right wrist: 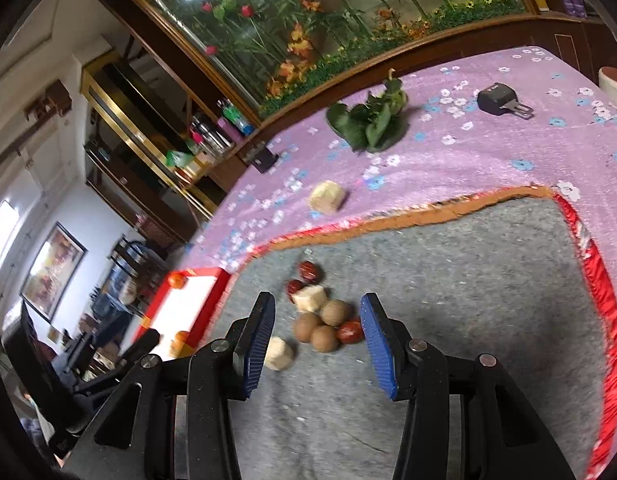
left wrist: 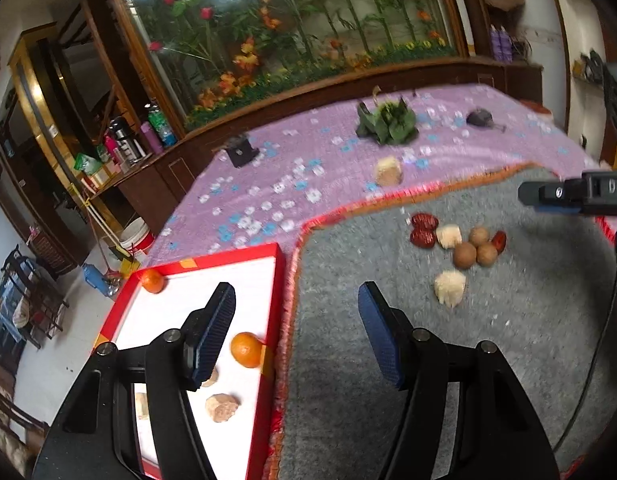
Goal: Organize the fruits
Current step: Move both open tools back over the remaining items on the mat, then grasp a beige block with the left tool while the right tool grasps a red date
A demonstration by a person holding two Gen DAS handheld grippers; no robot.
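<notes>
Tablecloth (right wrist: 488, 160), purple with flowers, covers the table; its far right corner is cut off in both views. Grey mat (right wrist: 468, 280) with red-orange trim lies on it, near edge hidden behind the tongs. Red tray (left wrist: 278, 280) with white floor sits touching the mat's left edge, near end hidden by the left gripper (left wrist: 296, 332), whose jaws are spread with nothing between them. Right gripper (right wrist: 318, 344) likewise gapes over the fruit pile, not touching it. Tray holds 2 oranges (left wrist: 246, 349), 1 at the far left corner, plus 3 tan lumps (left wrist: 222, 407), blurred and partly hidden, type unclear. Mid-mat pile: 3 brown round fruits (right wrist: 334, 312), 3 red dates (right wrist: 309, 272), 2 pale chunks (right wrist: 310, 298). 1 more pale chunk (right wrist: 327, 197) lies off the mat on the cloth. Leaf bunch (right wrist: 370, 120) near the far edge.
</notes>
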